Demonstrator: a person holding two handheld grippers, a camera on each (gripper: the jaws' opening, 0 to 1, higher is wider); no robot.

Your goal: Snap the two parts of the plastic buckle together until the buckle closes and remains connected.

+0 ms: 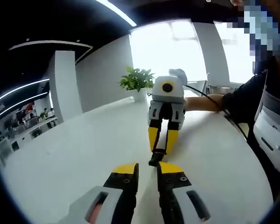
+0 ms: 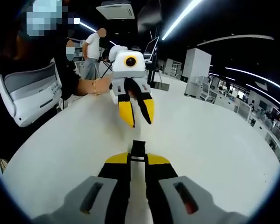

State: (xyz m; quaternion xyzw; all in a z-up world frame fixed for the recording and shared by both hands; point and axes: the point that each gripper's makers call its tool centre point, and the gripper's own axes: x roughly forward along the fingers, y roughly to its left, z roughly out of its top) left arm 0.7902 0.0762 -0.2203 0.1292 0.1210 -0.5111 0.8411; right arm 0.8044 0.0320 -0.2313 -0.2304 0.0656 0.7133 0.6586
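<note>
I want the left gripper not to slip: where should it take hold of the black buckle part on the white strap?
Probably the free end of the black buckle part, which sticks out beyond the shut jaws of the right gripper. Come head-on along the white strap, since the right gripper covers the strap behind and the left gripper faces that end.

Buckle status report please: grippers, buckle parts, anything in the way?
Right gripper shut on white strap with black buckle part. Left gripper nearly shut, its grasp unclear. Parts not joined. White table bare between grippers.
</note>
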